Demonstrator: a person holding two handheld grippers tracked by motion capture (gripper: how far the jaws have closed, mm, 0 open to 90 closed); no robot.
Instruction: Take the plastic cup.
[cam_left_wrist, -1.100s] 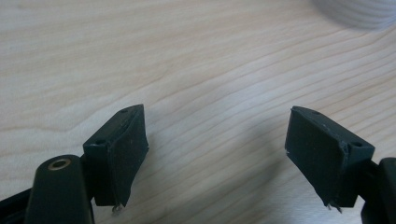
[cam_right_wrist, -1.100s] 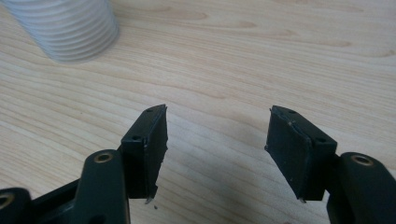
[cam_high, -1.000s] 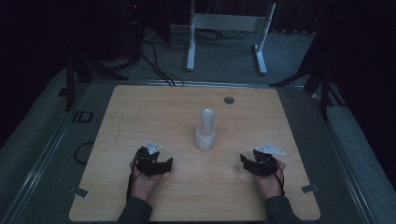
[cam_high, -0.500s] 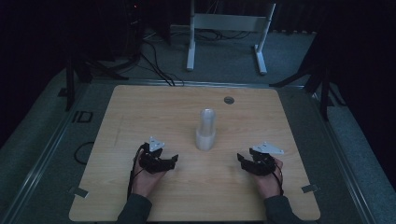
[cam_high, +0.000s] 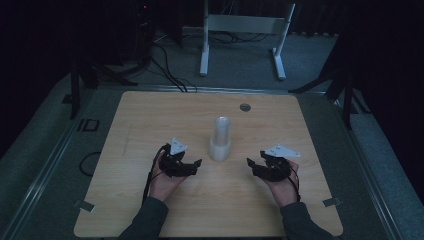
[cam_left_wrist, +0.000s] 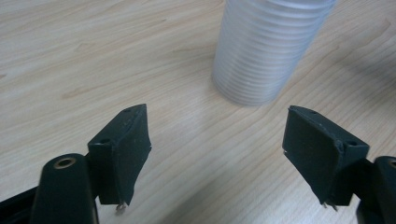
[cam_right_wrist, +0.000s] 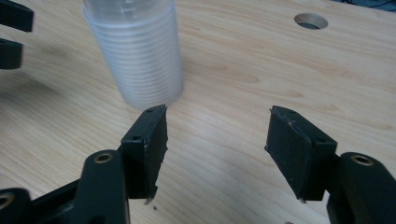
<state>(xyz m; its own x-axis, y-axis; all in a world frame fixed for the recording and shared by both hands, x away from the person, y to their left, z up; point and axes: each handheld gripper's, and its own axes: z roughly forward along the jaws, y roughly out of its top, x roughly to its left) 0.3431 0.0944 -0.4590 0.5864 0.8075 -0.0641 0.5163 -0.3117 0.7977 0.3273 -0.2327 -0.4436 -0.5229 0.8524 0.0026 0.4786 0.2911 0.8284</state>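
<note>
A tall stack of clear plastic cups (cam_high: 220, 139) stands upright near the middle of the wooden table (cam_high: 150, 115). My left gripper (cam_high: 196, 167) hovers to the left of the stack, pointing at it. Its jaws are open and have just been closing, with nothing between them. In the left gripper view the stack (cam_left_wrist: 266, 51) stands ahead of the gripper (cam_left_wrist: 217, 135), a little to the right. My right gripper (cam_high: 252, 167) hovers to the right of the stack, open and empty, its jaws having just opened wider. The stack (cam_right_wrist: 140, 56) rises beyond the left jaw of that gripper (cam_right_wrist: 217, 135).
A round hole (cam_high: 244, 107) is set in the table behind the stack. A white metal stand (cam_high: 240, 30) and cables (cam_high: 165, 70) lie on the floor beyond the far edge. Forearms in dark sleeves come in from the near edge.
Both hands have moved inward towards the cup stack and lifted slightly. The stack has not moved.
</note>
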